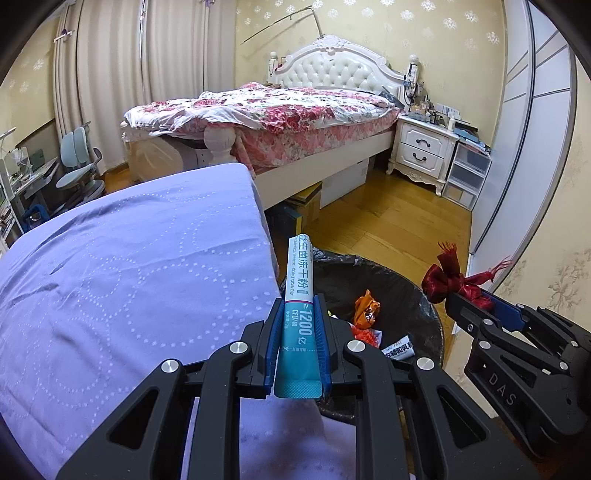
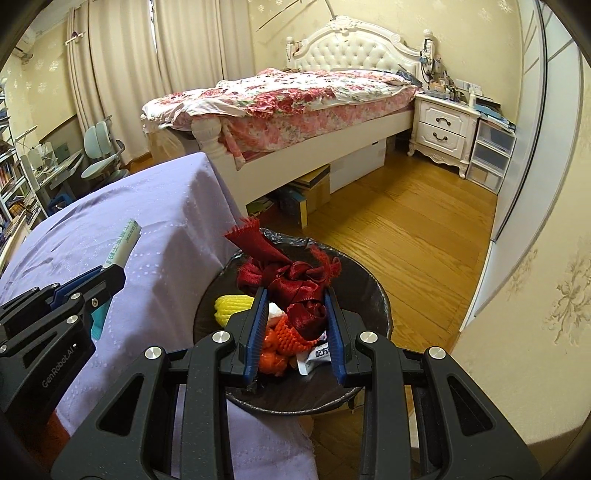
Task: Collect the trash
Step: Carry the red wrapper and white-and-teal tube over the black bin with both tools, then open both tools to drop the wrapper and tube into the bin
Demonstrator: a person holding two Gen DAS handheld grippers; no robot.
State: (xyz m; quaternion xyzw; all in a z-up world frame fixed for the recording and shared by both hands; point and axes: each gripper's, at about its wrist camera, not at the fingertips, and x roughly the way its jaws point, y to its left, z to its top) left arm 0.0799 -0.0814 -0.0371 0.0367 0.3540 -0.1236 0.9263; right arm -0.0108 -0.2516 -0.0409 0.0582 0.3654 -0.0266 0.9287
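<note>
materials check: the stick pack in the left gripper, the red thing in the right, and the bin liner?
Stick pack: likely laminated plastic film, printed, semi-gloss, with a crimped end seal. Red ribbon: woven satin-like fabric, shiny, with frayed cut ends. Bin liner: thin black plastic film, wrinkled and glossy at the rim.

A bedroom with yellow patterned wallpaper (image 1: 480,33) and a wooden floor (image 1: 388,221).
A white tufted bed (image 1: 332,70) with floral cover stands beside a white nightstand (image 1: 424,147); cream curtains (image 1: 110,74) hang at left.
</note>
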